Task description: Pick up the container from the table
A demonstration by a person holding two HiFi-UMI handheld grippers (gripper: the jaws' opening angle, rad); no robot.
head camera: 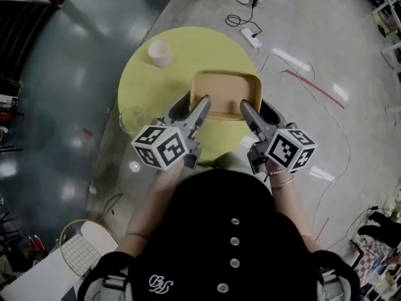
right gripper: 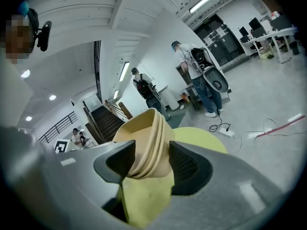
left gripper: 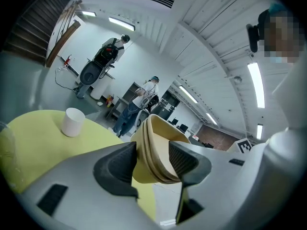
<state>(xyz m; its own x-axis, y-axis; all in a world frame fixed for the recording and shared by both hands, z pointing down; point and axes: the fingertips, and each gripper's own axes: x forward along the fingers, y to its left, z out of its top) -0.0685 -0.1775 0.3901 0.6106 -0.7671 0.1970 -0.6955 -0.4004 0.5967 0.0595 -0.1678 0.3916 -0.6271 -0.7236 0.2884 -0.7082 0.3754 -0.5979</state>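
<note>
Fingers [left gripper: 115, 169], dark and knurled, pinch a rimmed, seemingly paper container [head camera: 225, 96].

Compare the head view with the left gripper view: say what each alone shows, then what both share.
Only the head view shows the power strip on the floor and the whole rectangular outline of the container. Only the left gripper view shows ceiling lights and a whole standing person in the background. Both show the yellow table, the white cup and the left gripper gripping the container's rim.
</note>
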